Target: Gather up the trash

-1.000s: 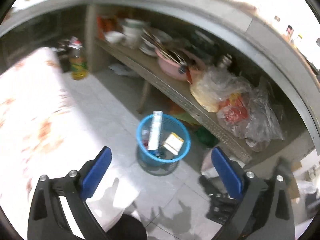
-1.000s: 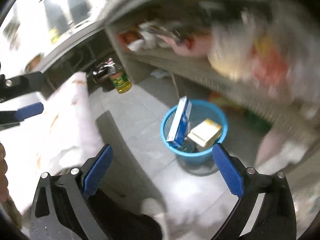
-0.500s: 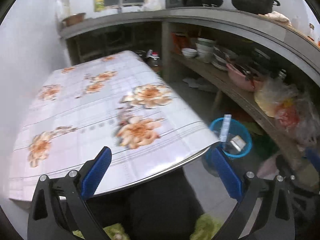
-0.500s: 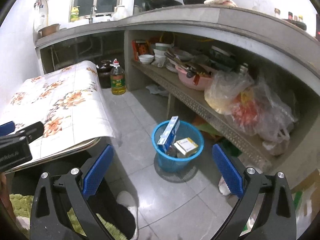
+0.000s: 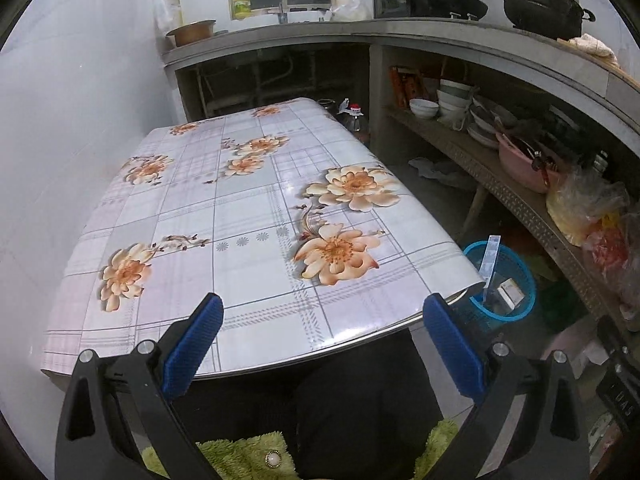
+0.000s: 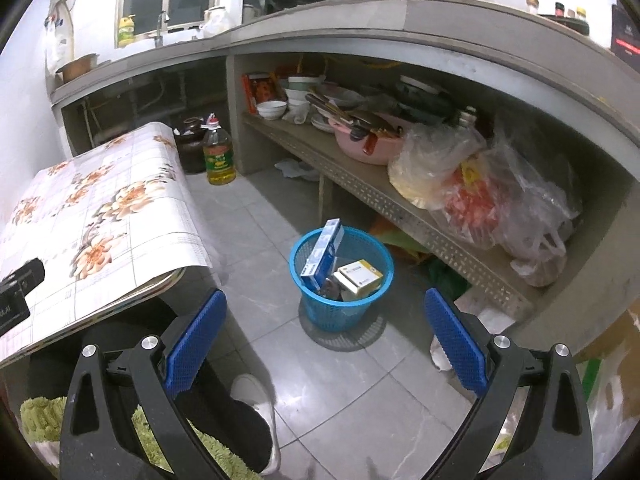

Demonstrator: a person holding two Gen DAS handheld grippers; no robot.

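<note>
left views table (image 5: 256,216) — right floor — sharing bin (image 6: 341,276).

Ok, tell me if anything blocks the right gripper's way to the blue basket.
Nothing visible does. In the right wrist view the right gripper is open and empty, and only bare floor tiles lie between it and the blue basket. The table edge sits off to the left, clear of that line.

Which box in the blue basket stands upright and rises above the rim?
The tall blue-and-white box, leaning at the left side of the blue basket. The yellow-and-white boxes lie low inside.
</note>
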